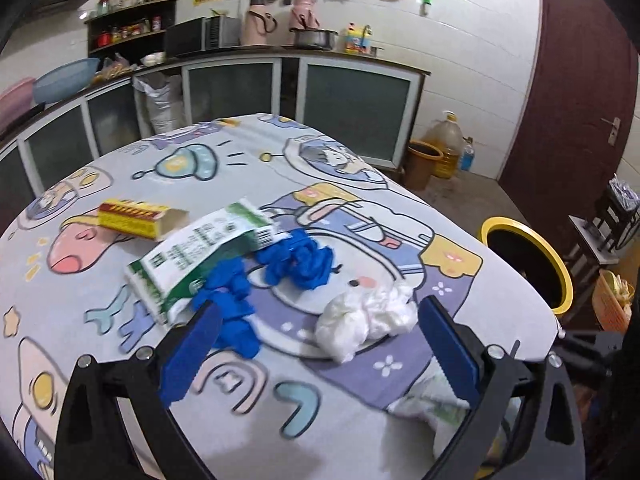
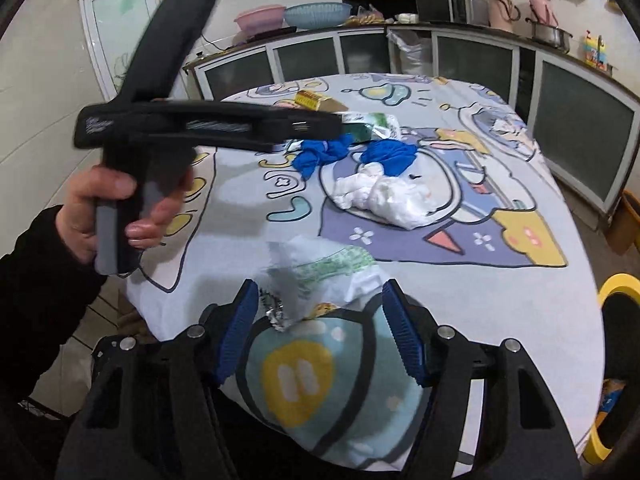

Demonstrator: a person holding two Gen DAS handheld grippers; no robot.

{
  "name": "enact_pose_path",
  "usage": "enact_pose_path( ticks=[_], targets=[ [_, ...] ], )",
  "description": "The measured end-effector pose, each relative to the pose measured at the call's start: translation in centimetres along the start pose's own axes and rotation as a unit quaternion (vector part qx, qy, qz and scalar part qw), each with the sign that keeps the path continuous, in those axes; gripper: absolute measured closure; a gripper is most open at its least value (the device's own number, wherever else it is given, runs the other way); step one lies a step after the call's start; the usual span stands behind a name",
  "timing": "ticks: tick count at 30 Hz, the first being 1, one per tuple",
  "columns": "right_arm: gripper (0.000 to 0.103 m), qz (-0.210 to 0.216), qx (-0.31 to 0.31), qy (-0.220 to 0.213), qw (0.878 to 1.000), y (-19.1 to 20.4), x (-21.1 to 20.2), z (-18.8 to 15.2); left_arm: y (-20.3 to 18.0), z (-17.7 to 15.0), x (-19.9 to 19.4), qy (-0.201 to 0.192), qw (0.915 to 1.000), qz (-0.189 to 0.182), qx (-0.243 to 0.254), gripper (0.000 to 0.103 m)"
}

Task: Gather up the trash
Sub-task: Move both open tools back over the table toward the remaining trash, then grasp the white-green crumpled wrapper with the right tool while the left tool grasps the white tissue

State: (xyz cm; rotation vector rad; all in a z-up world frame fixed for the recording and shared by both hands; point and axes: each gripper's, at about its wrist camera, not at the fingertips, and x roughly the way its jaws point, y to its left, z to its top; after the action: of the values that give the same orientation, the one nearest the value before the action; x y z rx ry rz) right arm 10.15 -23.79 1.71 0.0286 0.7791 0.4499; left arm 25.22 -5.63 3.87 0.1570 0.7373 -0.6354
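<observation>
On the cartoon-print table (image 1: 224, 432) lie a white crumpled bag (image 1: 366, 322), two blue gloves (image 1: 298, 260), a green-and-white carton (image 1: 200, 256) and a yellow box (image 1: 134, 216). My left gripper (image 1: 320, 344) is open just above the table, its fingers either side of the white bag and a glove. My right gripper (image 2: 320, 320) is open over the table's near edge, with a crumpled green-and-white wrapper (image 2: 320, 276) between its fingertips. The white bag (image 2: 384, 198), the gloves (image 2: 388, 156) and the left gripper's body (image 2: 192, 128) show in the right wrist view.
A black bin with a yellow rim (image 1: 528, 264) stands on the floor right of the table; it also shows in the right wrist view (image 2: 618, 304). Kitchen cabinets (image 1: 352, 108) line the far wall. A brown door (image 1: 576, 120) is at the right.
</observation>
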Motion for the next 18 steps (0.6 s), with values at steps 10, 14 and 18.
enact_pose_path(
  ticks=[10,14,18],
  targets=[
    [0.048,0.000,0.001,0.017,1.000,0.6,2.9,0.2,-0.7,0.9,6.1,0.061,0.9979,0.015,-0.012,0.008],
    [0.061,-0.001,0.013,0.039,0.999,0.1,4.3,0.3,-0.7,1.3,7.9,0.076,0.9968,0.011,-0.022,0.016],
    [0.085,-0.003,0.038,0.053,0.998,-1.0,4.7,0.2,-0.4,1.1,9.4,0.098,0.9944,-0.008,-0.039,0.062]
  ],
)
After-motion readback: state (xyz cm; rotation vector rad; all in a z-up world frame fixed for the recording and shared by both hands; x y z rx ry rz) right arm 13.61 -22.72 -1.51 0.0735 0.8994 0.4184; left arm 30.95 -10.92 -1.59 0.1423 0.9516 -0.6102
